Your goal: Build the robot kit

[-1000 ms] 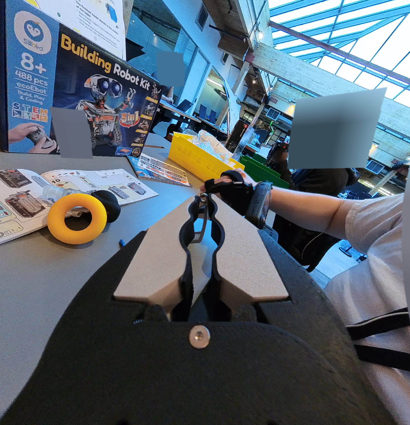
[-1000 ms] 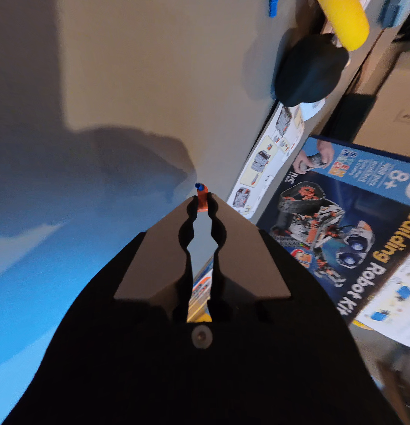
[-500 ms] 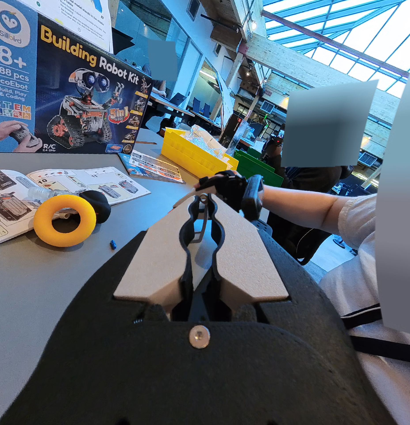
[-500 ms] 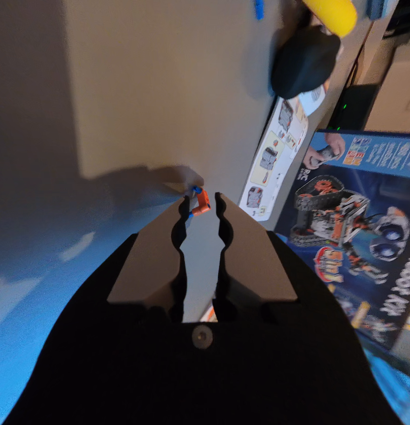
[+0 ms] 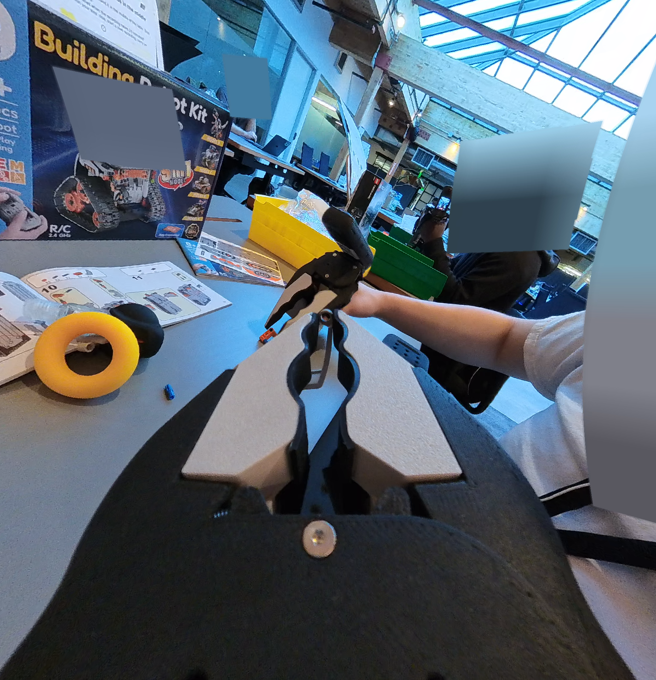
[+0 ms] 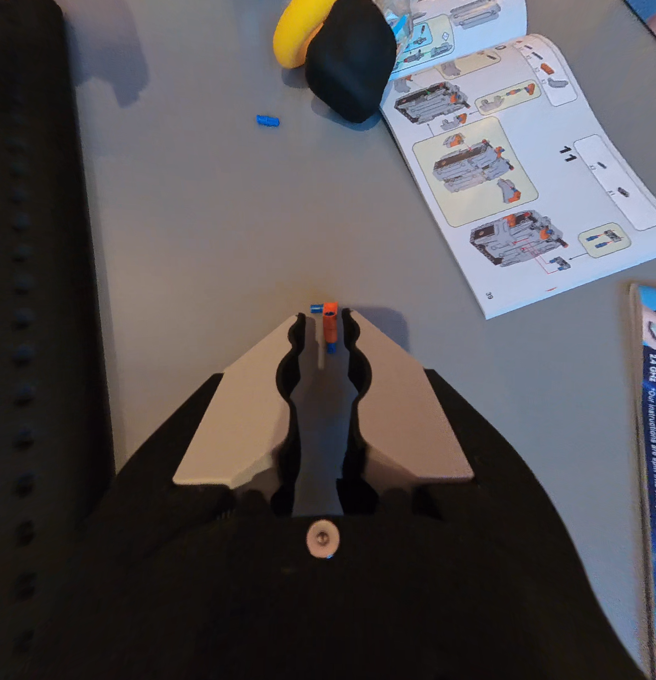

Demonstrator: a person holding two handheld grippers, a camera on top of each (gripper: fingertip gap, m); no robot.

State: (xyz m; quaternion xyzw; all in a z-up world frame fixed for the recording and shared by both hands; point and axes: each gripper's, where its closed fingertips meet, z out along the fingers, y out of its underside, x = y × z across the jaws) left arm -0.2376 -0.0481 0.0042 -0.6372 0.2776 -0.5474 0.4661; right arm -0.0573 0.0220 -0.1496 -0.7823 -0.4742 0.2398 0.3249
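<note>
L gripper is clenched on a thin dark bent part. R gripper has its fingers spread, w/ an orange-blue piece lying loose on the grey table btwn the tips. Beyond that piece: blue pin, then black lump touching yellow ring; manual beside the lump.

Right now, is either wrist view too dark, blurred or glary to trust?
Right wrist view: dim, slightly soft, but the orange piece between the right gripper's fingers reads clearly. Left wrist view: bright, skylight glare, bent edges; left gripper's thin grey part sharp.
</note>
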